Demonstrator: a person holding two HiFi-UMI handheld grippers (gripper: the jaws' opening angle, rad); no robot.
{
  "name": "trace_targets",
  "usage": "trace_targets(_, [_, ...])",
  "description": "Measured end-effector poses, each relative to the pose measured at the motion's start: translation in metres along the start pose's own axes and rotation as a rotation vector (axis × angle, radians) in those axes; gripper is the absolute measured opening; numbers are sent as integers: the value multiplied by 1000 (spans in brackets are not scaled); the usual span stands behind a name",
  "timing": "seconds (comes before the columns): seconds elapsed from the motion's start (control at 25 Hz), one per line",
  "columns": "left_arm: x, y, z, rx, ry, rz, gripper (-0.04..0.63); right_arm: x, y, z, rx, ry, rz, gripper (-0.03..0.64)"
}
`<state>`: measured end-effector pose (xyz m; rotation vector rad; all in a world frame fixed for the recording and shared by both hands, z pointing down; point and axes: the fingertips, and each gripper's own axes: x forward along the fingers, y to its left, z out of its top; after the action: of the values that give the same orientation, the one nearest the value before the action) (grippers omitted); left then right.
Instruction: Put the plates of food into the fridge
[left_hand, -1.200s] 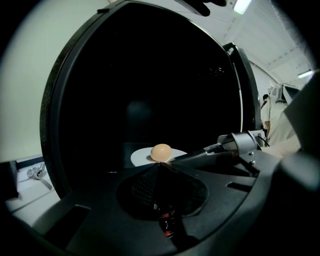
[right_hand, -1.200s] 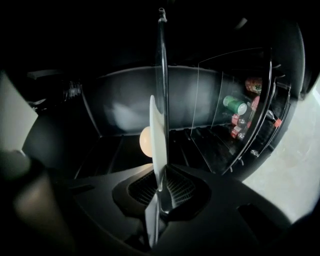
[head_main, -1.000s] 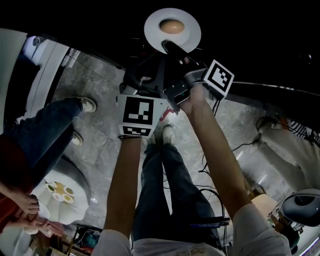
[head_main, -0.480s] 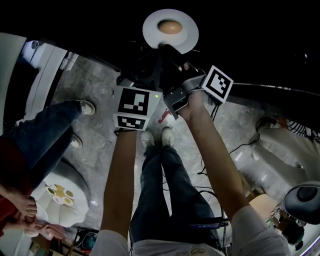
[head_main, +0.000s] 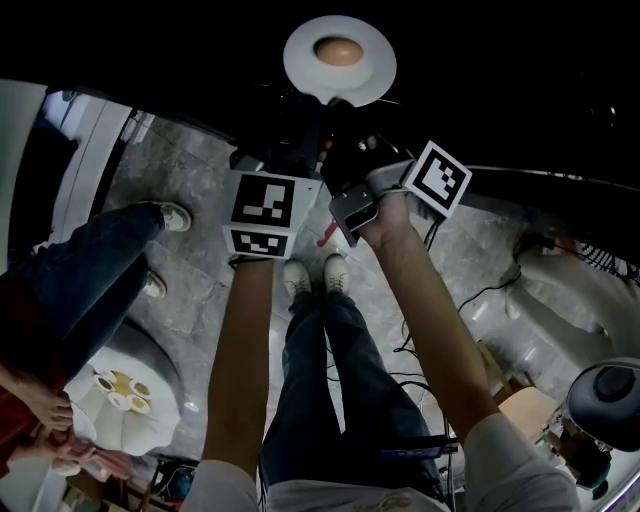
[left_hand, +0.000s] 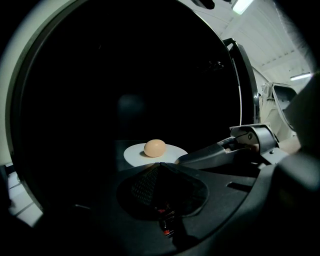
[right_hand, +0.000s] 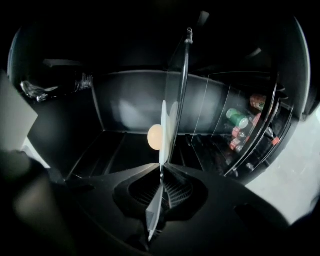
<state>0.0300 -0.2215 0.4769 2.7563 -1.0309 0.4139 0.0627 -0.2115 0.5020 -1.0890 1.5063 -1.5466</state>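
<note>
Pinched only at its rim by the right hand-held gripper (right_hand: 162, 169), whose jaws just closed, the plate (head_main: 305, 60) at twelve o'clock inside the fridge (right_hand: 125, 107) may tilt and roll its egg (head_main: 339, 50) off; the left hand-held gripper (left_hand: 157, 169) is closed on nothing.

food (head_main: 339, 51) on plate (head_main: 300, 62), plate inside fridge (right_hand: 125, 105), near rim in right gripper (right_hand: 162, 172); left gripper (left_hand: 157, 169) just beside, left.

No legible txt, labels or nos. anywhere.
</note>
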Motion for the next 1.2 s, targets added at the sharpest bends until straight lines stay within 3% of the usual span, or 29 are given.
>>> trace_targets(0.84, [-18,-3,-8,-18,11,27,8,6,9,-3,81,2,58,18])
trace_targets(1.2, [-11,2,-6,-22,-15,55,8,15,14,-6,77,76,169,63])
